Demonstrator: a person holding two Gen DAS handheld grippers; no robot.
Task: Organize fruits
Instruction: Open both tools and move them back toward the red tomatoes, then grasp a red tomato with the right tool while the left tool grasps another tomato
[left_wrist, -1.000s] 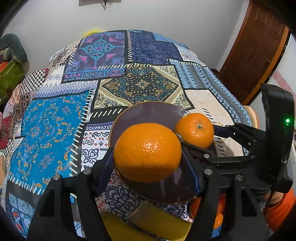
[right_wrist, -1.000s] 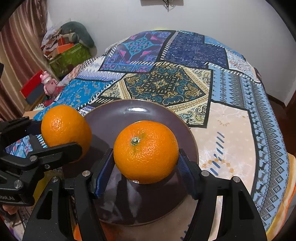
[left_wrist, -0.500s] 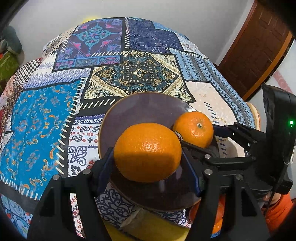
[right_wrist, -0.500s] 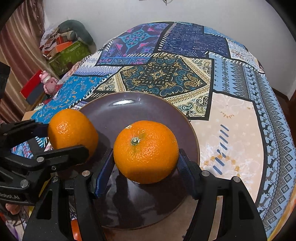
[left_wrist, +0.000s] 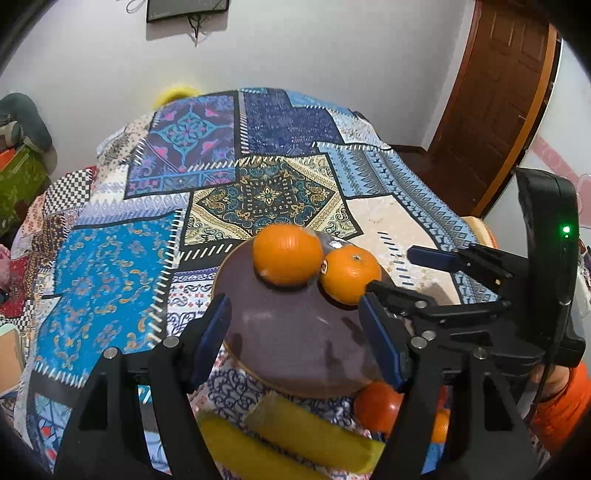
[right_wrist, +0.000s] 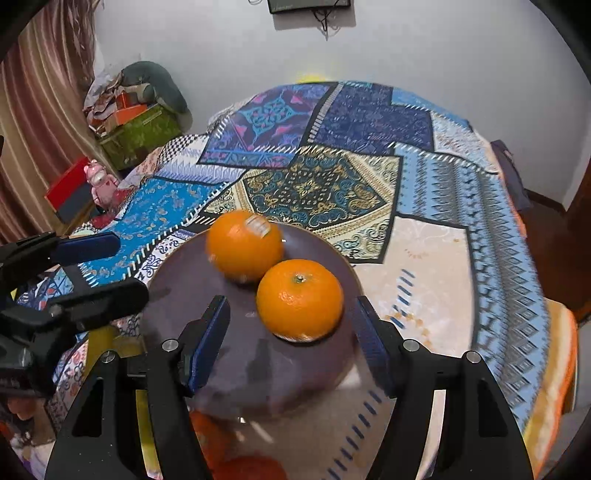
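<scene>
Two oranges lie side by side on a dark brown plate (left_wrist: 295, 343). In the left wrist view the left orange (left_wrist: 287, 254) sits at the plate's far edge, touching the stemmed orange (left_wrist: 349, 275). In the right wrist view the stickered orange (right_wrist: 244, 245) is behind the stemmed orange (right_wrist: 300, 299) on the plate (right_wrist: 192, 280). My left gripper (left_wrist: 295, 332) is open and empty, just short of the oranges. My right gripper (right_wrist: 291, 336) is open and empty, just behind the stemmed orange.
Yellow bananas (left_wrist: 295, 439) and a red-orange fruit (left_wrist: 376, 404) lie on the patchwork tablecloth (left_wrist: 110, 266) at the plate's near side. More orange fruit (right_wrist: 247, 467) shows below the plate. A wooden door (left_wrist: 495, 103) stands at right; boxes (right_wrist: 136, 129) are at left.
Both grippers opened and let go of their oranges, which now rest on the plate. Both grippers pulled back and up from the plate.
</scene>
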